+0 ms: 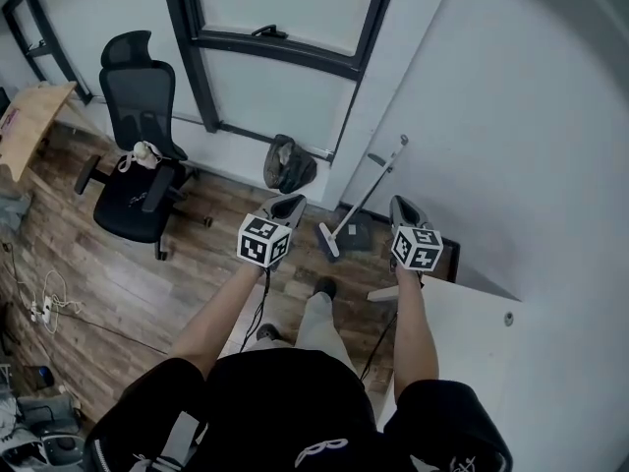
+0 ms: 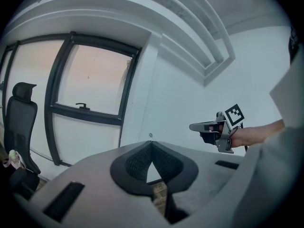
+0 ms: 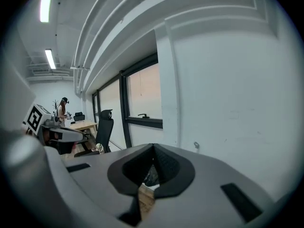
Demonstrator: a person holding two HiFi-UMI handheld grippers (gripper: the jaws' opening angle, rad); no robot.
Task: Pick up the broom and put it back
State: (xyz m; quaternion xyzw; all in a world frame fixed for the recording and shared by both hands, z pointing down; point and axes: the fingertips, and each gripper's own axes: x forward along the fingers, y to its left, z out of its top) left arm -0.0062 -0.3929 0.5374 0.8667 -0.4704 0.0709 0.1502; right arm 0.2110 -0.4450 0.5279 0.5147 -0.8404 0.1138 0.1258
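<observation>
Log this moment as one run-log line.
broom: leaning on wall, not held | left gripper: shut, empty | right gripper: shut, empty

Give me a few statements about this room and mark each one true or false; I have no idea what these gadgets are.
1. The broom leans against the white wall. True.
2. The right tool is holding the broom. False: its jaws are shut on nothing, and the broom stands apart from it.
3. A black office chair stands on the wooden floor near the window. True.
4. The left tool is wide open. False: its jaws are shut, with nothing between them.
5. The dark bag sits on the chair's seat. False: it lies on the floor below the window.
</observation>
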